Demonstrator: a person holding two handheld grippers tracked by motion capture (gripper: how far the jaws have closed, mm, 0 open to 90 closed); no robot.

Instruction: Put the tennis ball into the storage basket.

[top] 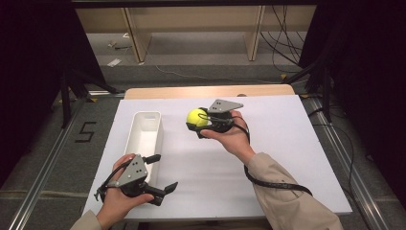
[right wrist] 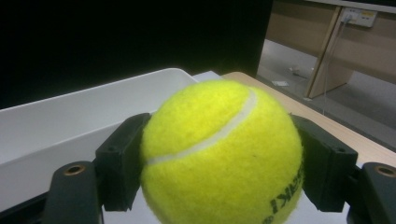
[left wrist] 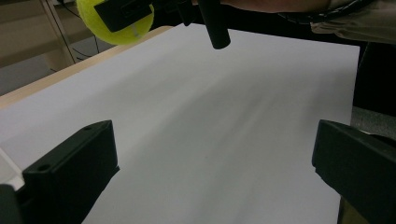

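We see a white board [top: 287, 158] covering most of the desk [top: 206, 91], whose pale wooden edge shows as a strip along the far side, at centre frame. On the left part of the board lies a long white bin [top: 131, 136], set lengthwise away from us. On the grey floor at left centre, black tape forms a figure five [top: 85, 132]. Across the top of the frame stands light wooden furniture [top: 191, 24], with black cables [top: 282, 43] trailing over the floor at upper right and a scrap of paper [top: 114, 62] at upper left.
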